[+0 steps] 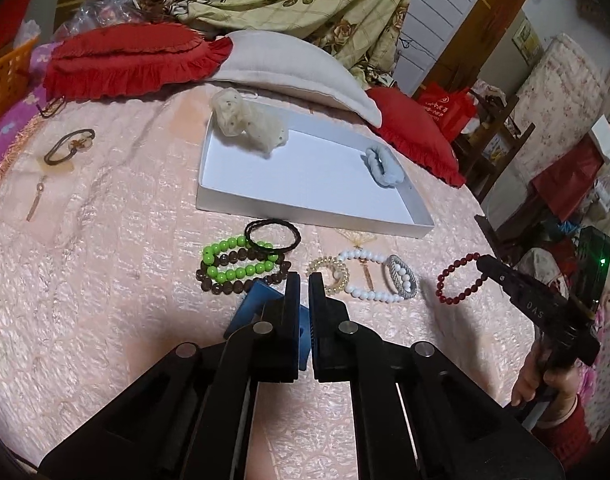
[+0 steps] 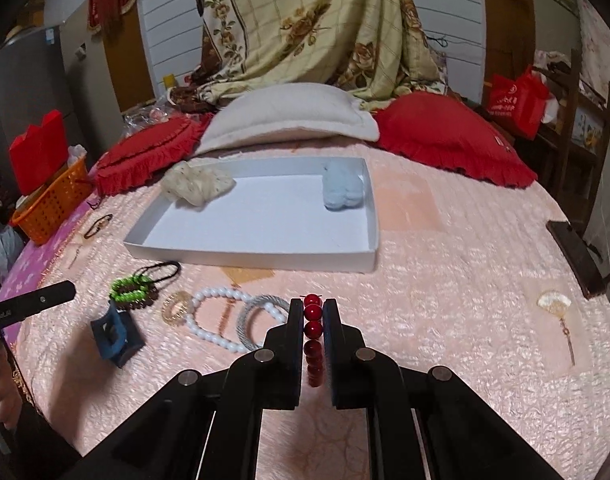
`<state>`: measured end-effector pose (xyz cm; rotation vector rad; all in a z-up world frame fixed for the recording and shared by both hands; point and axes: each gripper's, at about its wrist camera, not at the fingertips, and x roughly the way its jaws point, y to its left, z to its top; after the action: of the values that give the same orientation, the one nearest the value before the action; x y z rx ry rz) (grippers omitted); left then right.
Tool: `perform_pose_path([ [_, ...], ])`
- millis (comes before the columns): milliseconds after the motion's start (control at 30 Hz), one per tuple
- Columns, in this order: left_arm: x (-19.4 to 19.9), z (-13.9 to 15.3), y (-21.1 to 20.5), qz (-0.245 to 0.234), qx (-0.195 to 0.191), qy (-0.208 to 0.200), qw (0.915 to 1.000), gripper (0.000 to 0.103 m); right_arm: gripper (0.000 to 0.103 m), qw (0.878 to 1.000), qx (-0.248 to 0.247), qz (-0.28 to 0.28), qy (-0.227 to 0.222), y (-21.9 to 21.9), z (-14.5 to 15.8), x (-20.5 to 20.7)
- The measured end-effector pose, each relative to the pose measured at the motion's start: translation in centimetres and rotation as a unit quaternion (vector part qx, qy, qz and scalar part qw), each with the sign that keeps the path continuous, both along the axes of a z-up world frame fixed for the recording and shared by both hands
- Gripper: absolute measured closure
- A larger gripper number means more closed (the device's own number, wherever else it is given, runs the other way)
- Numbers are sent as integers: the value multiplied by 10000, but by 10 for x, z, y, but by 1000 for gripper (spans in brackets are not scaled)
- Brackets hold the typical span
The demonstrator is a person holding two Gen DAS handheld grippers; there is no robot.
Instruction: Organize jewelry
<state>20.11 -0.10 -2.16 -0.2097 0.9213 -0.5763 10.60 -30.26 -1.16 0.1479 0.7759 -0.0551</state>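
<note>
You get dim, warm indoor light in both views, with no lamp in frame. The white tray is the brightest patch at centre frame, yet it is not blown out. Soft shadows pool at lower centre on the pink bedspread, under the black gripper fingers, so the light falls from above. The fisheye bends the far wall and furniture towards the upper corners, and a black vignette cuts every corner. Detail turns smeary and noisy towards the rim. A green indicator light glows at the right edge of the left wrist view.
</note>
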Motion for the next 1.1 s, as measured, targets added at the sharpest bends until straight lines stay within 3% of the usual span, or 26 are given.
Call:
perform_pose_path([
  [100, 3, -10, 7, 61, 31, 166, 9998, 94, 94, 9998, 194, 92, 48, 3, -2, 4],
  [133, 5, -17, 11, 140, 45, 286, 9995, 77, 94, 9994, 306, 119, 83, 3, -5, 5],
  [167, 5, -22, 13, 195, 47, 346, 9992, 51, 94, 9991, 389, 129, 115, 3, -8, 5],
  [200, 5, -27, 16, 268, 12, 407, 9988, 39, 94, 9988, 456, 141, 147, 4, -11, 6],
  [333, 10, -42, 19, 285, -301, 689, 9968, 39, 94, 9982, 497, 168, 277, 7, -25, 5],
  [533, 6, -52, -5, 36, 241, 600, 9979, 39, 94, 9971, 648, 168, 355, 5, -33, 3],
  [800, -3, -51, -22, -188, 517, 197, 9983, 38, 94, 9965, 693, 242, 409, 8, -39, 2],
  [933, -7, -40, -20, -297, 444, -70, 9985, 36, 94, 9961, 705, 310, 420, 11, -39, 1],
  [1000, -5, -37, -24, -464, 460, -175, 9977, 27, 94, 9961, 697, 326, 439, 12, -40, 2],
  [1100, 3, -36, -38, -944, 770, -388, 9918, 26, 94, 9954, 760, 302, 497, 11, -42, 3],
])
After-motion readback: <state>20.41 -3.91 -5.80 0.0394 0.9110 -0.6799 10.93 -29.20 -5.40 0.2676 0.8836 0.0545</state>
